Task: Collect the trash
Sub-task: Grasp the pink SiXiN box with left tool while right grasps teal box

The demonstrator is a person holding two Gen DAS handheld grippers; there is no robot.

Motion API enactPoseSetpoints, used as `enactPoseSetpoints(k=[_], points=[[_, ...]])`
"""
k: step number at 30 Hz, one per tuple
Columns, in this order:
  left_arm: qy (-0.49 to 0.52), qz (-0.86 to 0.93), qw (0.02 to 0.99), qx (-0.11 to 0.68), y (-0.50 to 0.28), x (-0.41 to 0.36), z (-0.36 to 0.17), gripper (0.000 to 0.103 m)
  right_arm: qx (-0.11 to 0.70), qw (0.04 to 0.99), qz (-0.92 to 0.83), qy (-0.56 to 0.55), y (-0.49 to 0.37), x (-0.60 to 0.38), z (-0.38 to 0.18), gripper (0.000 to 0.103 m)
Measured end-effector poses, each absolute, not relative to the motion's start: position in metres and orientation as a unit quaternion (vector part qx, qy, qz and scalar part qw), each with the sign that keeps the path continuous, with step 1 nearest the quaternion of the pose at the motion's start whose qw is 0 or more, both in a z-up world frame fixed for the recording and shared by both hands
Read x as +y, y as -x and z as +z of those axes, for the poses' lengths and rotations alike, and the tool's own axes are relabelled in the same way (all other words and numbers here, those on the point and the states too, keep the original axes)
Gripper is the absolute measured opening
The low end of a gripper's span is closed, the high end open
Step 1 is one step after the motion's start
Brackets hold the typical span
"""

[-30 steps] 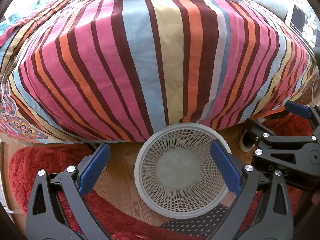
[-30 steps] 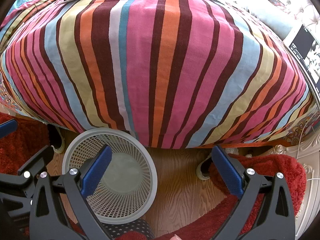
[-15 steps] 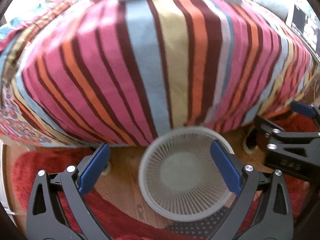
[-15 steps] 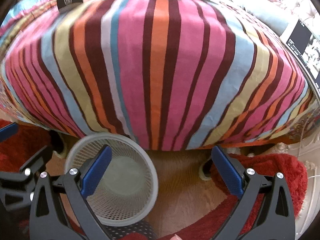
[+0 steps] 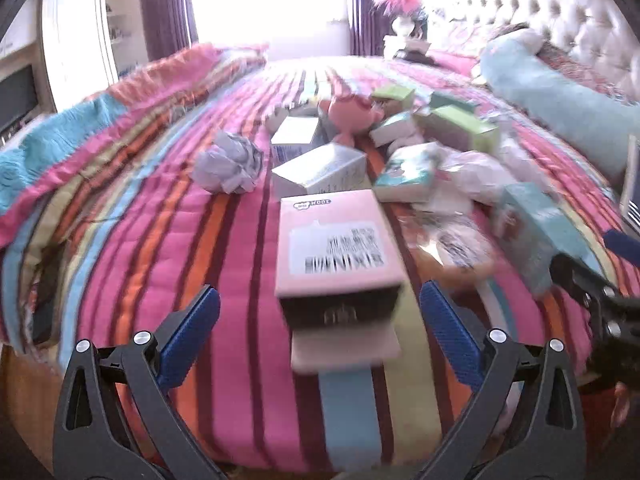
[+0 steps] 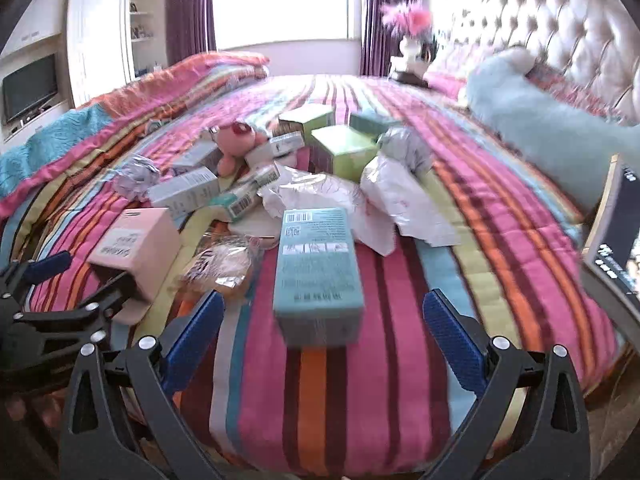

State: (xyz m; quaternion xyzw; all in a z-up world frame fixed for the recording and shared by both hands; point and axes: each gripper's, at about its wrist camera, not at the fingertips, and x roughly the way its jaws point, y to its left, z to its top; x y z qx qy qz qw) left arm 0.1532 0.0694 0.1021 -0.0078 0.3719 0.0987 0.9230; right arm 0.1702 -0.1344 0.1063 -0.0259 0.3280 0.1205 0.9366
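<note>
**Both grippers hovering wide open over trash on the bed**

Left gripper (image 5: 320,336) is pointing level along the bed (image 5: 224,248), jaws spread wide, holding nothing. Its blue ribbed pads (image 5: 188,338) are flanking the near end of the pink box (image 5: 336,252) without touching it. Right gripper (image 6: 322,340) is sitting in the same pose just beside it, jaws equally wide, empty, framing the teal box (image 6: 318,272). Each gripper's black frame is showing at the edge of the other's view.

Largest to smallest:
- Bed: quilted cover, soft, striped in pink, orange, maroon, blue and yellow. Tufted headboard (image 6: 568,32) at far right.
- Long pale-blue pillow (image 6: 532,120), plush, lying along the right side.
- Trash is sitting mid-bed in a loose pile, ahead of both grippers.
- Pink box: cardboard, rectangular, near flap hanging open, dark inside, barcode label on top.
- Teal box: cardboard, rectangular, closed, printed top.
- White crumpled paper (image 6: 400,200), creased, behind the teal box.
- Green cube boxes (image 6: 344,148), further back.
- Clear crinkly wrapper (image 6: 222,264) between the pink and teal boxes.
- Grey-white paper ball (image 5: 230,162), left of the pile.
- Pink plush toy (image 6: 236,142), rounded, among the small cartons.
</note>
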Motion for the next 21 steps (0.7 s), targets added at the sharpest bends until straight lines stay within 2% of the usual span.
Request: enactPoseSetpoints(k=[4,6,7,8,10,11,12,21], points=[[0.035,0.095,0.916,0.388,-0.182,0.077,0.092,0.097,0.345,0.929,0.130,0.036,-0.191,-0.123,0.096,0.096],[0.049,0.094,0.912,0.397,-0.190,0.084,0.083,0.097,0.350,0.927,0.129,0.038,-0.196,-0.121,0.090,0.092],[0.051,0.095,0.910,0.400,-0.194,0.084,0.081,0.093,0.352,0.926,0.133,0.037,-0.199,-0.120,0.090,0.081],[0.052,0.093,0.908,0.404,-0.196,0.086,0.078,0.085,0.357,0.923,0.139,0.035,-0.202,-0.122,0.089,0.069],[0.046,0.089,0.909,0.404,-0.200,0.088,0.074,0.080,0.372,0.916,0.148,0.027,-0.209,-0.123,0.087,0.055],[0.038,0.086,0.911,0.402,-0.201,0.087,0.073,0.067,0.380,0.913,0.147,0.027,-0.212,-0.123,0.085,0.046],[0.034,0.083,0.913,0.399,-0.202,0.086,0.074,0.063,0.384,0.911,0.145,0.029,-0.213,-0.123,0.083,0.046],[0.033,0.087,0.921,0.377,-0.178,0.093,0.091,0.063,0.357,0.924,0.134,0.017,-0.190,-0.140,0.104,0.045]])
